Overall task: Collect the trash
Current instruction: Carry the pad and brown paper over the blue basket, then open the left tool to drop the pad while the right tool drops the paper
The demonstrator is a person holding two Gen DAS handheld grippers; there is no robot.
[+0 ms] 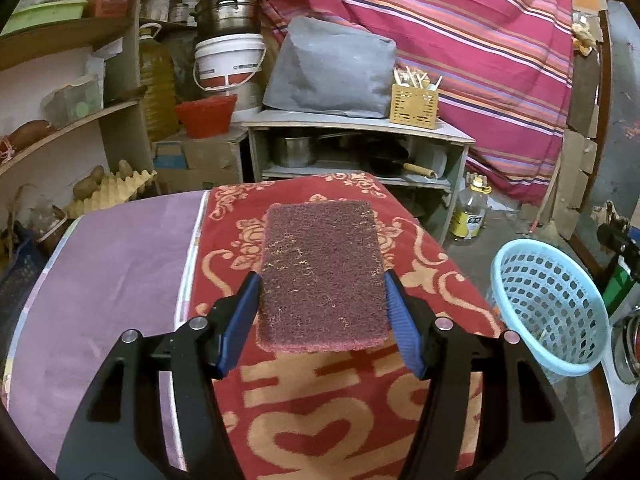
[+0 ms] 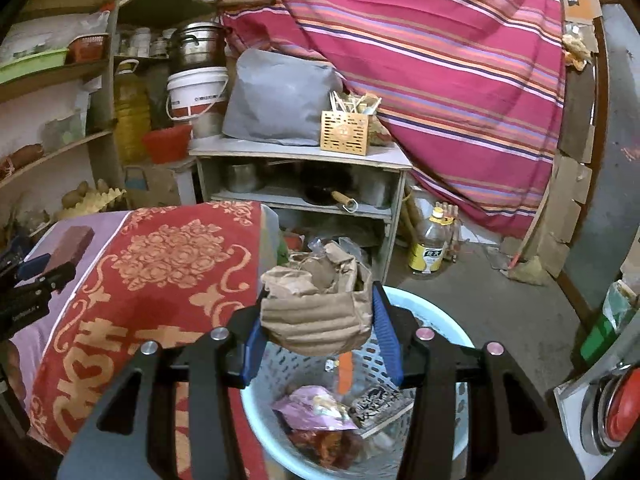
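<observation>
Only rightward, right gripper clamping crumpled cardboard over basket; left gripper clutching scouring pad.

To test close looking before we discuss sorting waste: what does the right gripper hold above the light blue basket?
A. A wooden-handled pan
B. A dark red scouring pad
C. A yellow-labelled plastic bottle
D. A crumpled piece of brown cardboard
D: in the right wrist view, the right gripper is closed on the crumpled brown cardboard, directly over the light blue basket; the scouring pad is in the left gripper.
</observation>
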